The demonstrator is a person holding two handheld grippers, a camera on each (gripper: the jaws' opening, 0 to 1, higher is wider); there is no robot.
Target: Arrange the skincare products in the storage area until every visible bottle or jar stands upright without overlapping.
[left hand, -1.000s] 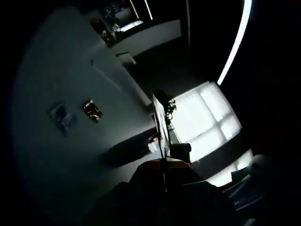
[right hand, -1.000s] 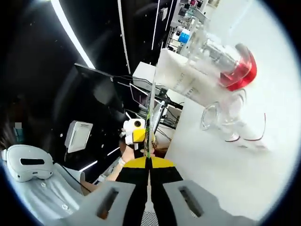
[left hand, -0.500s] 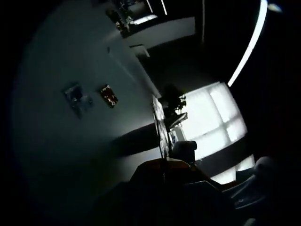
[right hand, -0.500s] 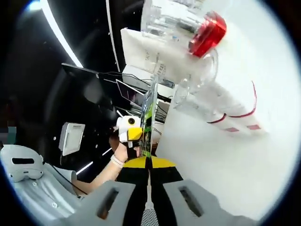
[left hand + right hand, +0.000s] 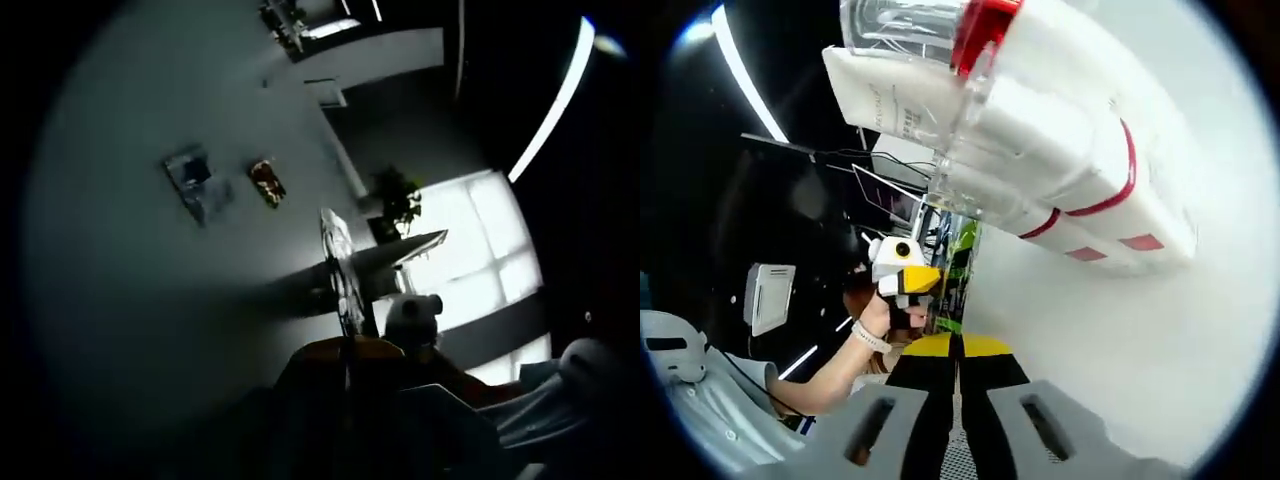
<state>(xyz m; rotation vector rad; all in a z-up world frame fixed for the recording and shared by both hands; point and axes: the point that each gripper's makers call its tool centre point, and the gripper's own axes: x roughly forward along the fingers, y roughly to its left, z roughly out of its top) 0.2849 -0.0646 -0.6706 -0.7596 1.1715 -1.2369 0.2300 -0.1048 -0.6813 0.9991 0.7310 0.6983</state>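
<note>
In the right gripper view, white bottles with red bands (image 5: 1080,190) lie on their sides on a white table (image 5: 1110,340), packed close together. A clear bottle with a red cap (image 5: 930,25) lies across a white box (image 5: 895,100) above them. My right gripper (image 5: 960,300) points at the table's edge below them, jaws pressed together, holding nothing. A hand holds my left gripper (image 5: 898,272) off the table's edge; it is white and yellow. In the dim left gripper view, my left gripper (image 5: 342,285) points at a wall, jaws together.
A dark monitor (image 5: 820,195) and cables stand beyond the table edge. A person in light clothing (image 5: 710,400) sits low on the left. The left gripper view has two wall pictures (image 5: 225,185), a plant (image 5: 395,195), a bright window (image 5: 470,240) and a white rounded object (image 5: 413,315).
The right gripper view has moved in on the products, which now loom larger and higher. The left gripper view has swung, sliding the wall pictures rightward. Both grippers stay shut.
</note>
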